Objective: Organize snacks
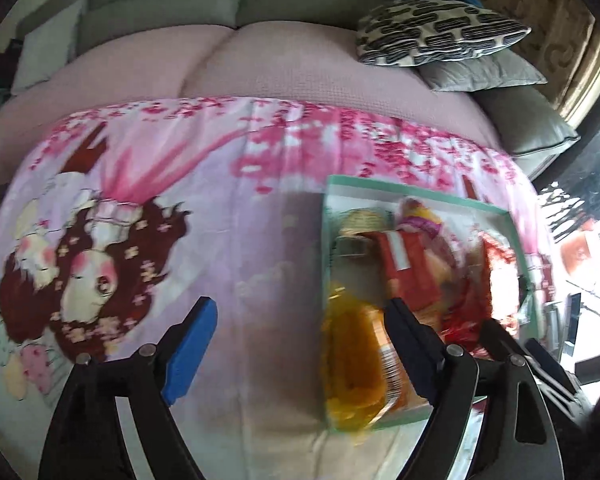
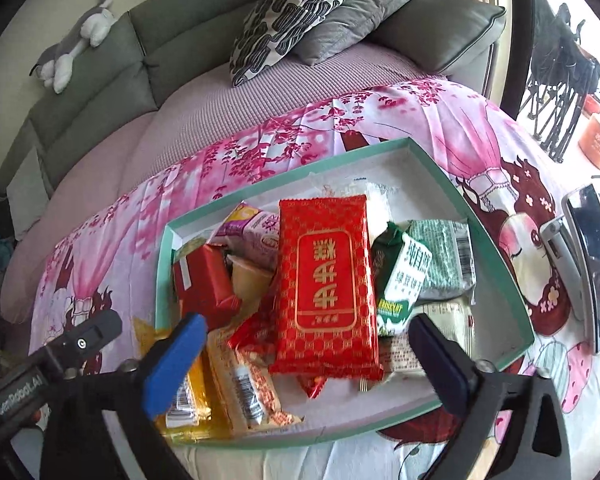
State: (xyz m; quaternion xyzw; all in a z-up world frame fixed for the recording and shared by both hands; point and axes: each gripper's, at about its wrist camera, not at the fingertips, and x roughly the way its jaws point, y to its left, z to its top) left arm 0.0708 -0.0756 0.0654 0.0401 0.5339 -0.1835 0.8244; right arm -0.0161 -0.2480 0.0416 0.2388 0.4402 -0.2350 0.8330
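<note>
Both grippers tilt steeply downward over the pink cartoon-print cloth (image 2: 440, 120) spread across the surface in front of the grey-green sofa (image 2: 100, 80).

Right gripper (image 2: 304, 364): jaws spread wide, nothing between the pads. Blue-padded finger (image 2: 172, 368) on the left of its view, dark one on the right. It hangs above the near end of the shallow mint-green cardboard tray (image 2: 496, 256). Directly between and just beyond its fingers lies the large red foil snack packet with gold lettering (image 2: 324, 288), flat on top of the pile in the tray. To that packet's right, a green-and-white wrapper (image 2: 404, 276) and a pale green printed sachet (image 2: 448, 256). To its left, a smaller red packet (image 2: 204, 280) and a purple-and-white pack (image 2: 256, 228). At the near left corner, yellow and orange wrappers (image 2: 204, 400) overlap the tray edge under the blue-padded finger.

Left gripper (image 1: 304, 348): jaws also apart, empty. It sits over bare cloth just left of the tray (image 1: 420, 192); its right finger overlaps the tray's near left corner in its view, where a yellow-orange packet (image 1: 352, 360) lies. That view is blurred; other wrappers there can't be told apart.

Sofa behind carries a black-and-white patterned cushion (image 2: 292, 12) leaning on a plain grey cushion (image 2: 360, 12); a grey-and-white plush toy (image 2: 80, 36) lies on the backrest.
</note>
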